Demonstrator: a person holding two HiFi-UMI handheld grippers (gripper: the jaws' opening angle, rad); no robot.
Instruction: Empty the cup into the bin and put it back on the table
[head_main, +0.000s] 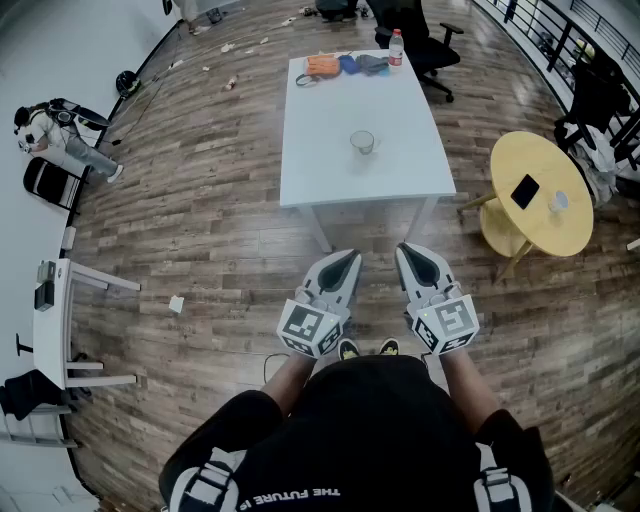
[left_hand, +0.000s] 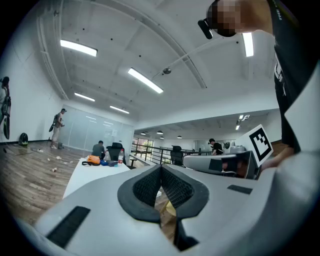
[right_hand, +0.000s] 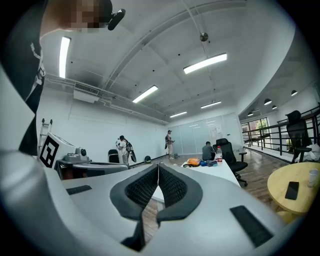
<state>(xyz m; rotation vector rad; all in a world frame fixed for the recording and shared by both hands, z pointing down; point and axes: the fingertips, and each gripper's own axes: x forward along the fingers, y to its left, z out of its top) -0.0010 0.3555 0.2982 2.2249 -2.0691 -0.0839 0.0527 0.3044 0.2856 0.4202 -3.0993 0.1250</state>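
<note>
In front of the person's chest, the left gripper (head_main: 344, 258) and right gripper (head_main: 410, 251) are pointing level, side by side, each keeping its jaws pressed together on nothing. Well ahead of them, the cup (head_main: 362, 142) is standing upright on the white table (head_main: 330, 180). The black shirt (head_main: 380, 420) is showing the words "THE FUTURE".

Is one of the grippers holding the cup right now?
No, the cup stands alone on the white table, well ahead of the left gripper and the right gripper, both shut with nothing in them.
</note>
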